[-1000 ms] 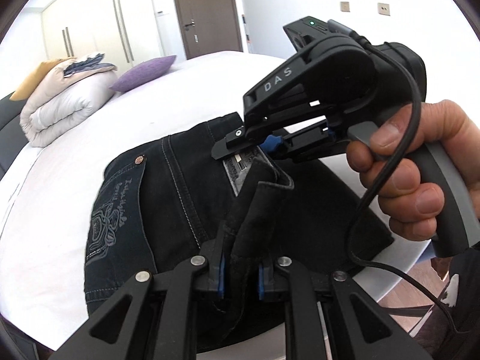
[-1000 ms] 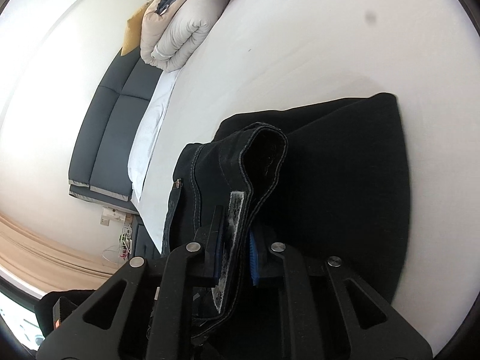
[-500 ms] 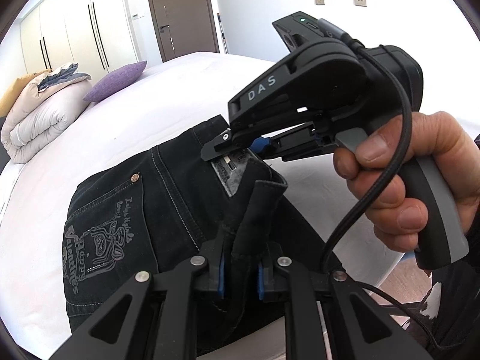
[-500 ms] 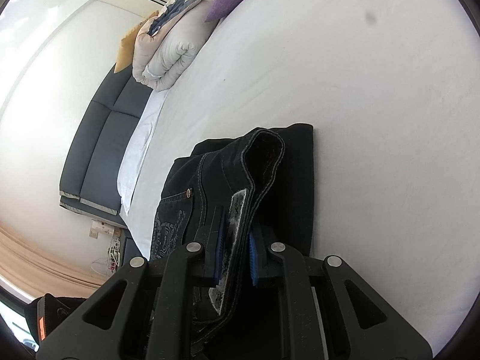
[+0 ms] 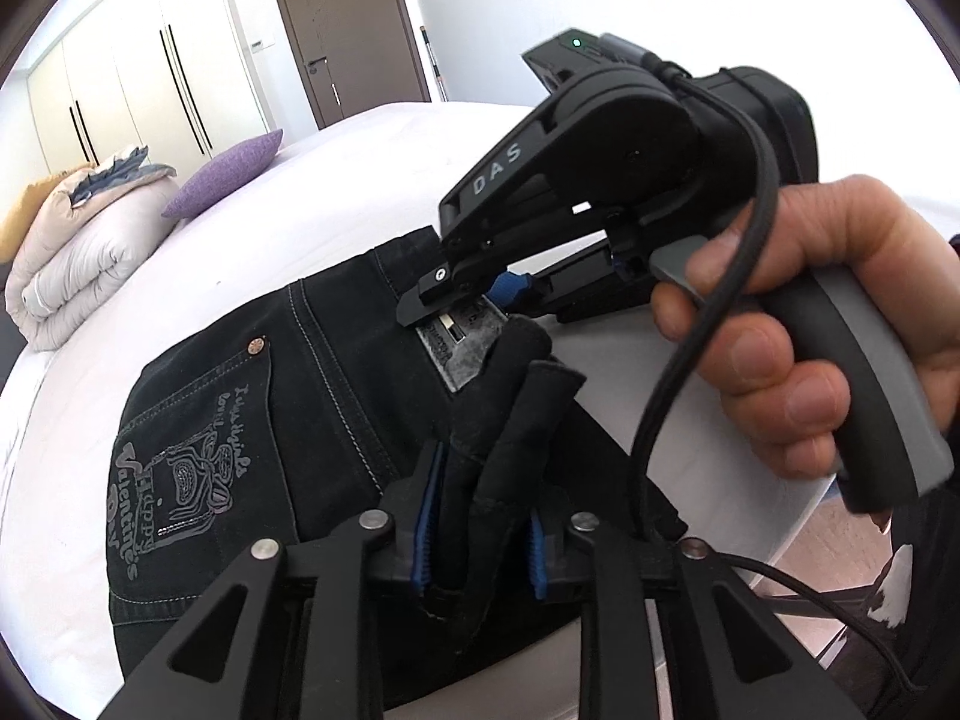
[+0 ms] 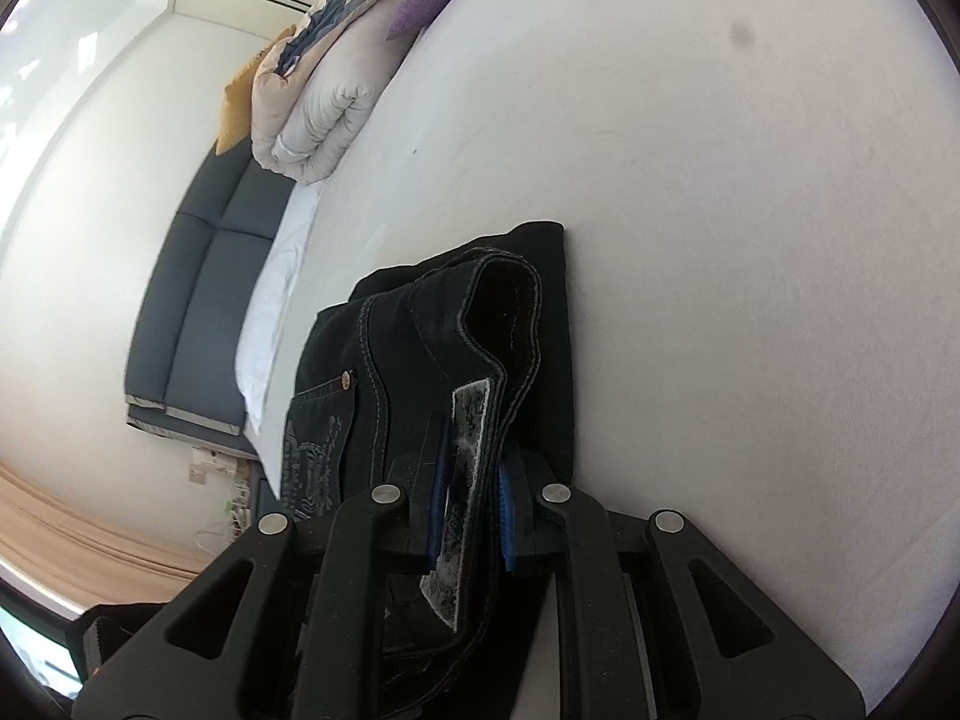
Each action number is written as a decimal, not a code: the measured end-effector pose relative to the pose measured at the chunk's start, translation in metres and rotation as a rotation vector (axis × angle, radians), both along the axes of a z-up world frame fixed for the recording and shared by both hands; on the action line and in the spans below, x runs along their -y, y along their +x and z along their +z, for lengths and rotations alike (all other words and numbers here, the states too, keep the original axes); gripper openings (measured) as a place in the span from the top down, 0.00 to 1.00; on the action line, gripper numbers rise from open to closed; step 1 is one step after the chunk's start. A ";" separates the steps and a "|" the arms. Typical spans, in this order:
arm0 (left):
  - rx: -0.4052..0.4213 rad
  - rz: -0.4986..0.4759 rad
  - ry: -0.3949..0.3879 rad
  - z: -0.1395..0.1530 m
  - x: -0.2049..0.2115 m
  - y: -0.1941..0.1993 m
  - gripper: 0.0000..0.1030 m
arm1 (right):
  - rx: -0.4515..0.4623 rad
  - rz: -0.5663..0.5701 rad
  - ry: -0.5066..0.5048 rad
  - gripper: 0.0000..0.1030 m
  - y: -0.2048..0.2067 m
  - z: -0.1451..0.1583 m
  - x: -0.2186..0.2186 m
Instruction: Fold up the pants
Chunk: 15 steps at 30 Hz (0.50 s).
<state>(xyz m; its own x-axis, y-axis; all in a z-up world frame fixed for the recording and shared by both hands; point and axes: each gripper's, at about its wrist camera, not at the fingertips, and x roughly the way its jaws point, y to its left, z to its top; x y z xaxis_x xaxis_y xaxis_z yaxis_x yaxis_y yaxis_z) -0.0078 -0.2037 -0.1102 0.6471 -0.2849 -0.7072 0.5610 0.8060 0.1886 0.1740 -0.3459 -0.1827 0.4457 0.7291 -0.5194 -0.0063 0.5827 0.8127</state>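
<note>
Black jeans: folded on the white bed, near its edge. Your left tool is opening, letting the waistband go; your right tool pinches it to steady the fold.

My room: white bed, brown door, white wardrobes. Purple cushion, rolled duvet. Grey sofa beside bed.

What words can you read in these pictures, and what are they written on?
"DAS": on the side of the right gripper.
"HAPPY Valentine's DAY": stitched on the back pocket of the pants.
More script on the pocket: too curly to read.
Waistband label: print too small and blurred.
Same label in the right wrist view: unreadable.
</note>
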 end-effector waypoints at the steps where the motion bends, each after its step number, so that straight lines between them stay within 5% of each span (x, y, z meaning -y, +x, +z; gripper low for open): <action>1: -0.001 -0.005 -0.013 0.001 -0.003 -0.003 0.58 | -0.005 -0.004 0.032 0.87 0.000 -0.003 0.004; 7: 0.010 -0.011 -0.101 0.015 -0.027 -0.022 0.29 | 0.001 -0.048 0.021 0.84 -0.009 0.003 0.017; 12: 0.032 0.022 -0.211 0.038 -0.066 -0.029 0.29 | -0.007 -0.127 -0.046 0.77 -0.029 0.017 0.043; 15: 0.038 0.105 -0.281 0.053 -0.103 -0.014 0.29 | 0.022 -0.106 0.002 0.77 -0.044 0.031 0.048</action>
